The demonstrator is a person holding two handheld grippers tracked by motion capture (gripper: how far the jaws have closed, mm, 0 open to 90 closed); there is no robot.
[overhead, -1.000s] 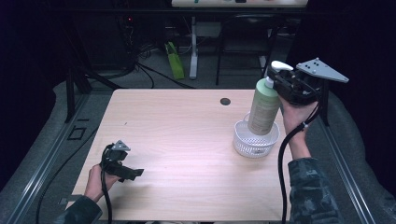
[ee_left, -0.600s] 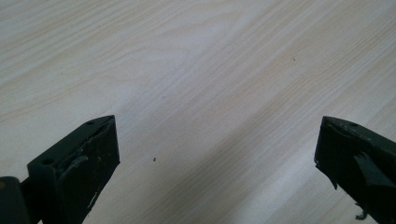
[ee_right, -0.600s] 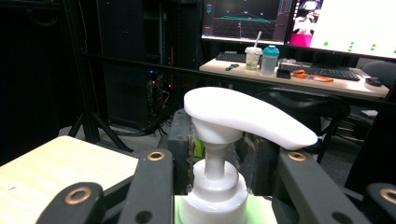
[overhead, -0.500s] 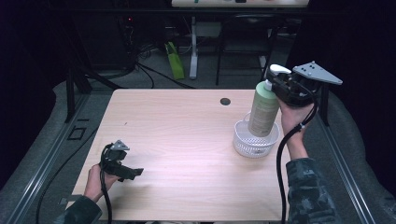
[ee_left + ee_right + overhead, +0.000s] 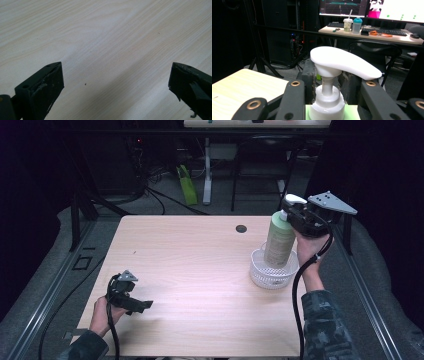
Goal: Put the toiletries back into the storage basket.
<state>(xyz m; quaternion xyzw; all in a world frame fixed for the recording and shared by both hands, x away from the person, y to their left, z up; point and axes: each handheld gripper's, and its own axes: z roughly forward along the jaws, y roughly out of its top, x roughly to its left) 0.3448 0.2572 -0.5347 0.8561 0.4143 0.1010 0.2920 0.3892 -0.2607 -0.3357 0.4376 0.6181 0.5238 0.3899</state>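
Two grippers work the table: nearest, the left gripper (image 5: pixel 142 306) rests low over the bare wood (image 5: pixel 200 270), jaws wide apart; farther off, the right gripper (image 5: pixel 295 217) clamps the green pump bottle (image 5: pixel 278 242), its base seemingly inside the white basket (image 5: pixel 265 276)

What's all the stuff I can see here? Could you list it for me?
Pump bottle: one, pale green with a white pump head, its base in the basket, clamped near the top by the right gripper.
Basket: one, white mesh, round, right side of the table.
Table: one, light wood, with a small dark round hole near its far edge.
Right gripper: one, black, shut on the bottle, held in the right hand.
Left gripper: one, black, jaws apart with nothing between them, low over the table's near left corner, in the left hand.
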